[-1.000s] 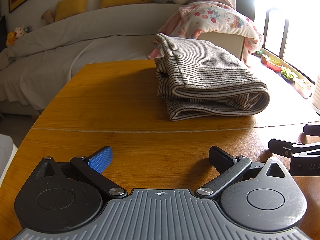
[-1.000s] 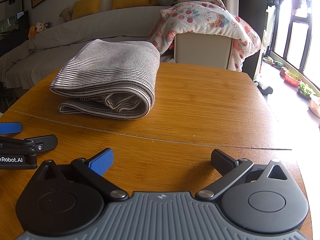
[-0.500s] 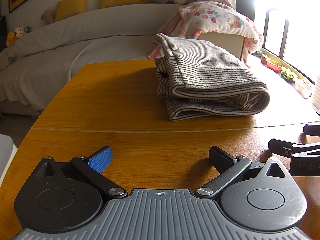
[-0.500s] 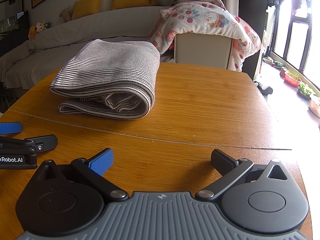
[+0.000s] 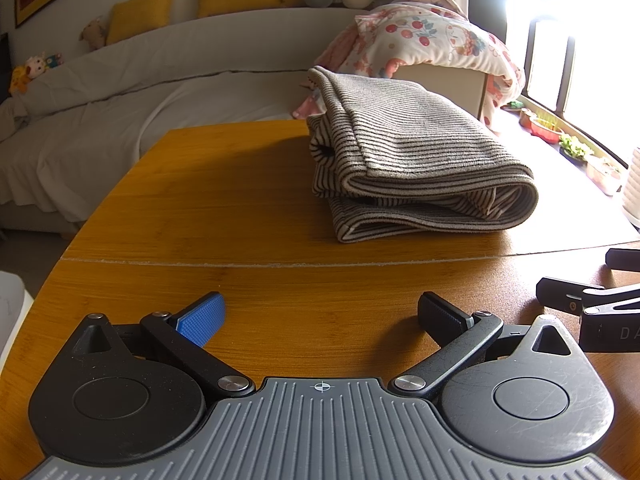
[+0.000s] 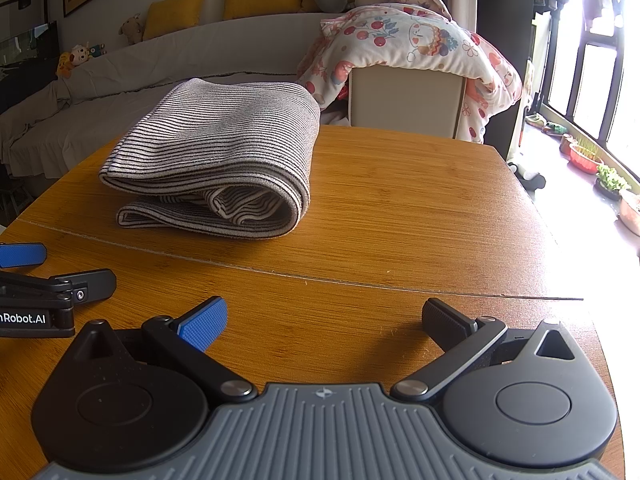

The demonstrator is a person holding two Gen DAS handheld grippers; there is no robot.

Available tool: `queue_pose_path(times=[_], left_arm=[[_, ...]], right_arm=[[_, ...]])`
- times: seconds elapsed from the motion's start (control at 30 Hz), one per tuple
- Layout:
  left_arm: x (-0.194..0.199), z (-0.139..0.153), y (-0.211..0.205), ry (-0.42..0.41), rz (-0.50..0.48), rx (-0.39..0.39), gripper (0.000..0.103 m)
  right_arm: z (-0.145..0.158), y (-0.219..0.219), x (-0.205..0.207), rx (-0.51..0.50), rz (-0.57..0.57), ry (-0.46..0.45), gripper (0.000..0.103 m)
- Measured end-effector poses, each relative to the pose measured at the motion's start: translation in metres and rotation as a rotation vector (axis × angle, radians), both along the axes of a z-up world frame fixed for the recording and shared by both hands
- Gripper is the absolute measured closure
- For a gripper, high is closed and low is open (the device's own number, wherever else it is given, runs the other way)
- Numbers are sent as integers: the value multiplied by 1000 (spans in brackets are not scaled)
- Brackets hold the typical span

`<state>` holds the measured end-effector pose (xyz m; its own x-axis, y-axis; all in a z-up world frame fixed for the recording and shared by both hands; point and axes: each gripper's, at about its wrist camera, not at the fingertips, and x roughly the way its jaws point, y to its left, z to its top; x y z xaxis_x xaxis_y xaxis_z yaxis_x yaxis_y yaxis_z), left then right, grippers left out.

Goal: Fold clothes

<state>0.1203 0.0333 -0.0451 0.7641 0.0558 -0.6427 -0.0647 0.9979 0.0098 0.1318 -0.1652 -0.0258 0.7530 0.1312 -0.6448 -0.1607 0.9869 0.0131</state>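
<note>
With my left gripper (image 5: 320, 316) and right gripper (image 6: 323, 318) both spread wide and empty near the table's (image 6: 400, 216) front edge, the folded striped garment (image 6: 216, 160) toward its far edge could unroll if I snag its loose top layer.

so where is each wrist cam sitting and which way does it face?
Left wrist: low over the orange wooden table, facing the folded grey striped garment ahead-right; own open left gripper below, right gripper at right edge.
Right wrist: low, garment ahead-left; open right gripper, left gripper at left edge.
Shared: garment, table, sofa.
</note>
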Motion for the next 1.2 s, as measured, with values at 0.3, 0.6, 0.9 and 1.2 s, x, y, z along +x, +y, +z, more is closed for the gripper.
queue_pose_path(times=[0.3,0.6,0.9,1.2], left_arm=[[-8,5,0,52,53,-23,0],[-10,3,-3,40,68,-7,0],[-12,2,-2,36,69,-7,0],[-12,2,-1,35,70,-7,0]], right_arm=[[0,0,0,0,0,0,0],[0,0,0,0,0,0,0],[0,0,0,0,0,-1,0],[0,0,0,0,0,-1,0]])
